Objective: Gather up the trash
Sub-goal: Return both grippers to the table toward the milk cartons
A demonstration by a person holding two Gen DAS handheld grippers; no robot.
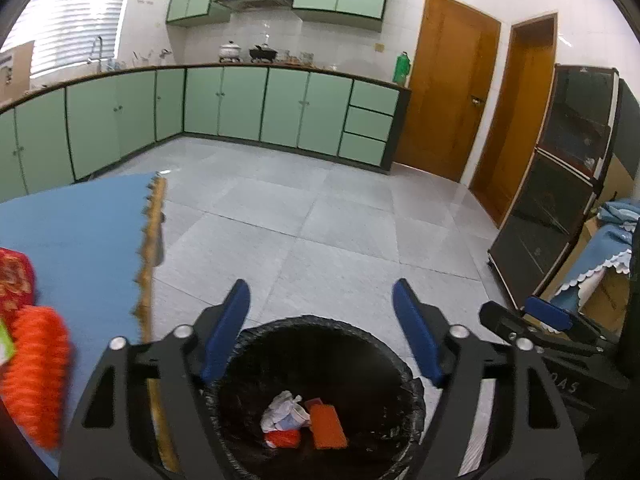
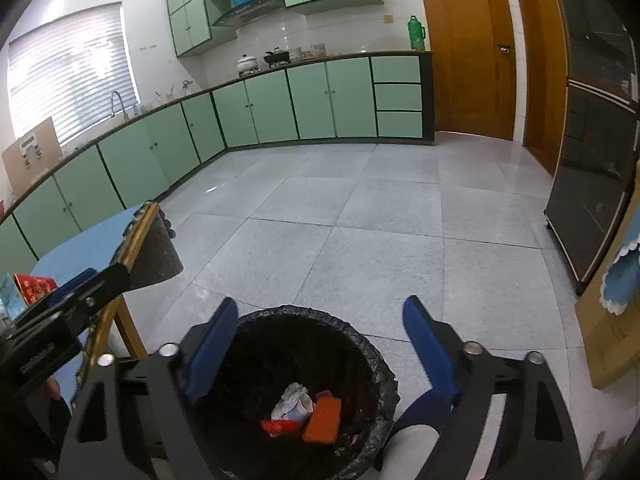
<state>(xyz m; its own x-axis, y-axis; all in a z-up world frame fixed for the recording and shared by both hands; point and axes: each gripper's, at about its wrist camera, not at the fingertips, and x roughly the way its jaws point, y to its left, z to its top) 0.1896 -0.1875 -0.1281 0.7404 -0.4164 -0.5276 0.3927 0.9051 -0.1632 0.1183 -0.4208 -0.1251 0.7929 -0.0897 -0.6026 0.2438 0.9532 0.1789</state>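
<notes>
A black-lined trash bin (image 1: 404,364) stands on the floor below both grippers; it also shows in the right wrist view (image 2: 376,364). Inside lie a crumpled white wrapper (image 1: 286,412), an orange sponge (image 1: 327,426) and a red packet (image 1: 284,438). My left gripper (image 1: 320,320) is open and empty above the bin. My right gripper (image 2: 320,344) is open and empty above the bin too; it shows at the right of the left wrist view (image 1: 532,320).
A blue-topped table (image 1: 80,232) with a wooden edge stands left of the bin, carrying an orange fuzzy item (image 1: 36,376) and a red patterned pack (image 1: 14,280). Green cabinets (image 1: 240,104) line the far walls. A black glass cabinet (image 1: 560,184) stands right.
</notes>
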